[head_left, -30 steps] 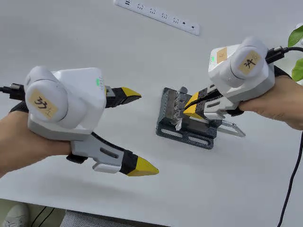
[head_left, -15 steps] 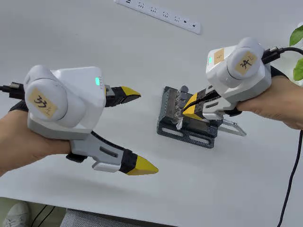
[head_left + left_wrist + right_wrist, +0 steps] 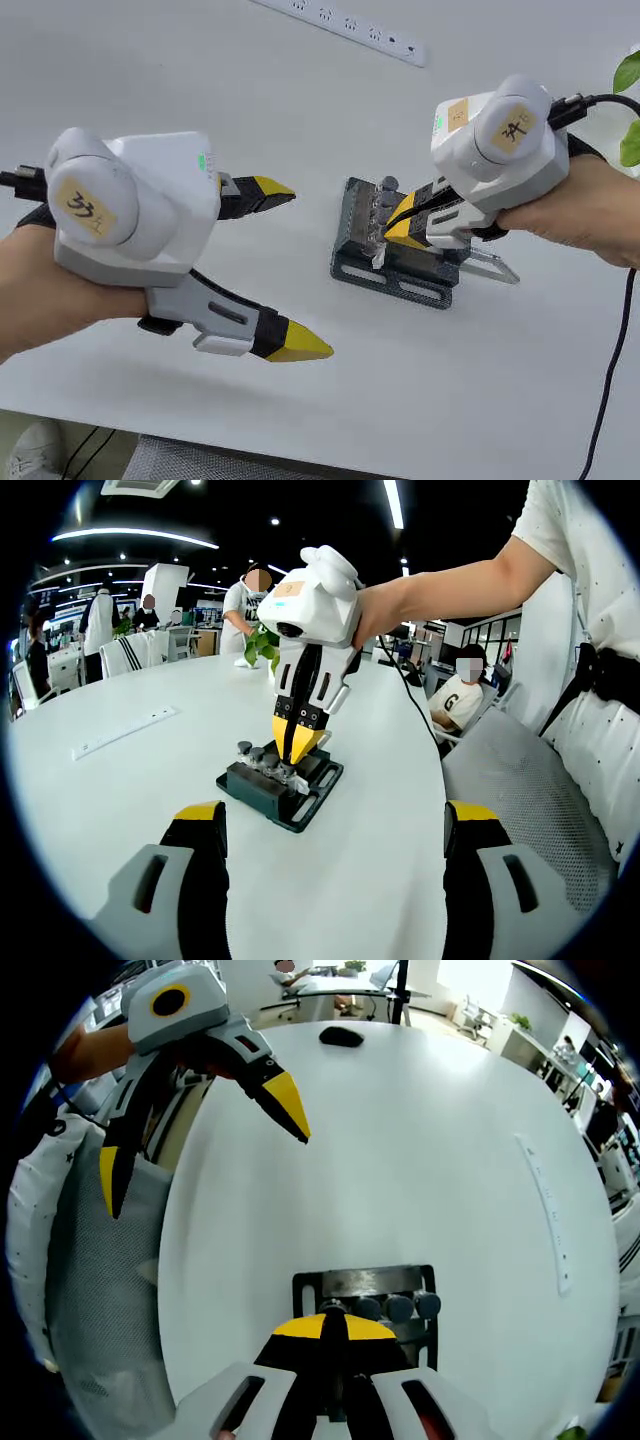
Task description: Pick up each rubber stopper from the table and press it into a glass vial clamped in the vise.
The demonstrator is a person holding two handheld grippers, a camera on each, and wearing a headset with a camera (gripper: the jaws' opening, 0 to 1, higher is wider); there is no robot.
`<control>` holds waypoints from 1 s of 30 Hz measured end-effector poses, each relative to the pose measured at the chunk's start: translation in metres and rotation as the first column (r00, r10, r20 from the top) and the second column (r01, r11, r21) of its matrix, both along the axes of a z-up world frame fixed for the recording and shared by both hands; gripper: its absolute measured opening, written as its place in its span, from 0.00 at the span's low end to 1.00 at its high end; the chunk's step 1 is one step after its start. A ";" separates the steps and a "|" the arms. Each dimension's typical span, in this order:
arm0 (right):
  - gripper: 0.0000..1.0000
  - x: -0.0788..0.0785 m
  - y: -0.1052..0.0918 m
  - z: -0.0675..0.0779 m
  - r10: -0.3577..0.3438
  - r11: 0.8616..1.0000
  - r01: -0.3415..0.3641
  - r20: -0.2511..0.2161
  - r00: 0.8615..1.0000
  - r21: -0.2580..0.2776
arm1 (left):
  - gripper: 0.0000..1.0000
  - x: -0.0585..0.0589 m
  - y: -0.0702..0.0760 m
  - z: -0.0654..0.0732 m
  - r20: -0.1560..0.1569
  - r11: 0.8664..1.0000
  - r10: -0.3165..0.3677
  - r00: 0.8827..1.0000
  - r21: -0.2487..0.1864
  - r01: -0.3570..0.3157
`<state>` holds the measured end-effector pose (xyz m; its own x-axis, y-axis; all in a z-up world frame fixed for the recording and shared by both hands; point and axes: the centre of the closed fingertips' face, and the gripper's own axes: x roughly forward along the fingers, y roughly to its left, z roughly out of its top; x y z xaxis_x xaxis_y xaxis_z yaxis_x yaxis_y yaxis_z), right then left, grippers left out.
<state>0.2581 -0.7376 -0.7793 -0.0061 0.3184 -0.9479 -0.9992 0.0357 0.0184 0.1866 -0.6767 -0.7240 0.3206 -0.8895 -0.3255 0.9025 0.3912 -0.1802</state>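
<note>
A dark metal vise (image 3: 392, 272) stands on the white table and clamps a row of glass vials (image 3: 380, 212) capped with grey rubber stoppers (image 3: 399, 1307). My right gripper (image 3: 400, 224) is shut, its yellow tips pressed down at the near end of the row, where a small dark stopper (image 3: 333, 1309) shows just beyond my right gripper (image 3: 335, 1326). Whether anything sits between the tips is hidden. My left gripper (image 3: 288, 267) hovers wide open to the left of the vise with nothing between its jaws. From my left gripper (image 3: 335, 818) I see the vise (image 3: 290, 798) and the right gripper (image 3: 297, 742) above it.
A white power strip (image 3: 350, 28) lies at the table's far side. Green plant leaves (image 3: 628, 110) and a black cable (image 3: 610, 380) are at the right. The table's front edge runs below my left gripper. A dark object (image 3: 342, 1037) lies far across the table.
Hardly anything: the right gripper stays shut over the vise and the left gripper stays open. The view has shifted slightly.
</note>
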 end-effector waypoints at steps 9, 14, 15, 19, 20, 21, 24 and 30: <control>0.00 -0.001 0.001 -0.001 0.012 1.000 -0.012 -0.006 1.000 -0.019 | 0.88 0.000 0.001 0.000 0.000 1.000 0.004 1.000 -0.003 -0.004; 0.00 0.000 0.001 -0.002 0.022 0.999 -0.022 -0.010 1.000 -0.033 | 0.88 0.001 0.000 0.001 0.004 1.000 0.003 1.000 -0.003 -0.003; 0.00 0.000 0.001 -0.002 0.022 0.999 -0.022 -0.011 1.000 -0.036 | 0.88 0.001 0.000 0.001 0.003 1.000 0.003 1.000 -0.004 -0.003; 0.00 -0.002 0.000 -0.002 0.025 0.999 -0.026 -0.014 1.000 -0.047 | 0.88 0.002 -0.001 0.001 0.004 1.000 0.001 1.000 -0.005 -0.001; 0.00 -0.002 0.000 -0.002 0.028 0.998 -0.028 -0.013 1.000 -0.051 | 0.88 0.002 -0.001 0.001 0.003 1.000 0.001 1.000 -0.007 -0.001; 0.00 -0.002 0.001 -0.002 0.030 0.998 -0.030 -0.012 0.999 -0.056 | 0.88 0.001 -0.001 0.001 0.001 1.000 0.000 1.000 -0.009 0.000; 0.00 -0.001 0.000 -0.002 0.029 0.998 -0.030 -0.016 0.999 -0.063 | 0.88 0.002 -0.001 0.000 0.001 1.000 0.001 1.000 -0.009 -0.001; 0.00 -0.001 0.001 -0.003 0.025 0.997 -0.026 -0.021 0.999 -0.075 | 0.88 0.002 -0.001 0.001 0.002 1.000 0.003 1.000 -0.013 -0.003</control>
